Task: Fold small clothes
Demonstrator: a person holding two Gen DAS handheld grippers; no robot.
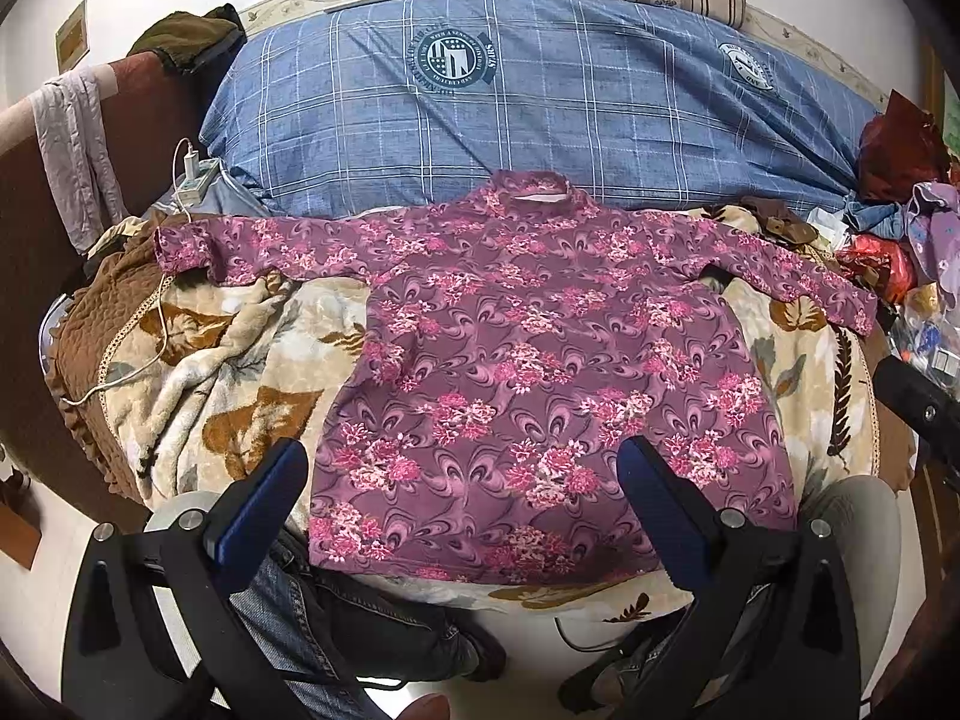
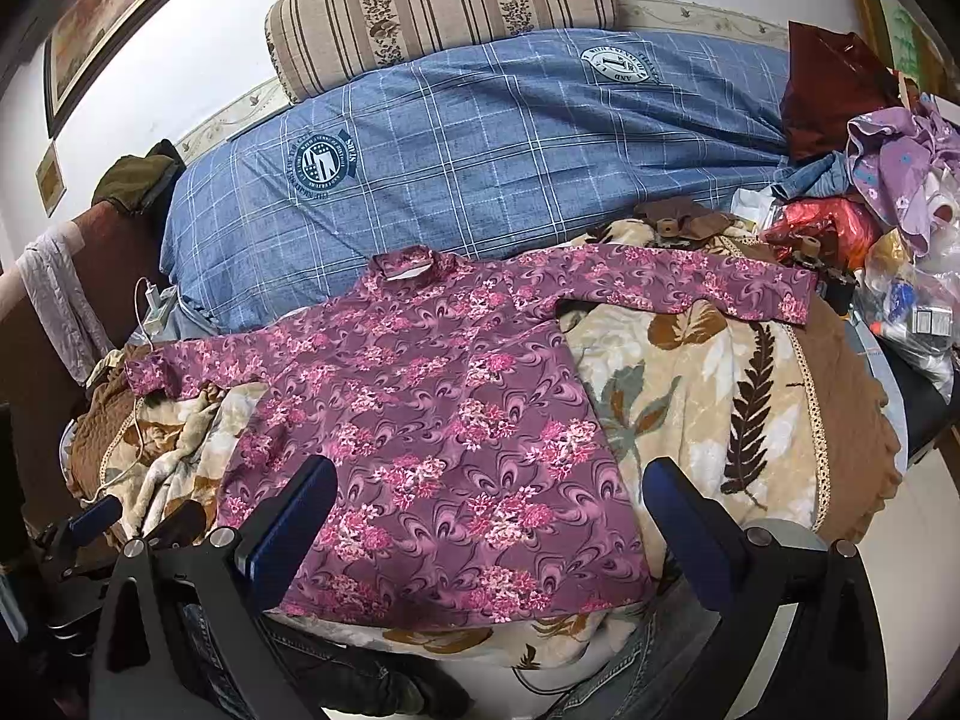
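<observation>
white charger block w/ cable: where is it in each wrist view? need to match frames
Left wrist: the white charger sits at upper left, beside the blue plaid duvet's left corner, above the floral shirt's sleeve cuff.
Right wrist: the charger is at far left, mid-height, again by the duvet's corner.
Shared landmark: the shirt's collar against the duvet edge.

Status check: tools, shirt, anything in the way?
Left tool open, empty. Right tool open, empty. Shirt flat on blanket, sleeves spread, unfolded. Charger cable near one cuff.
</observation>
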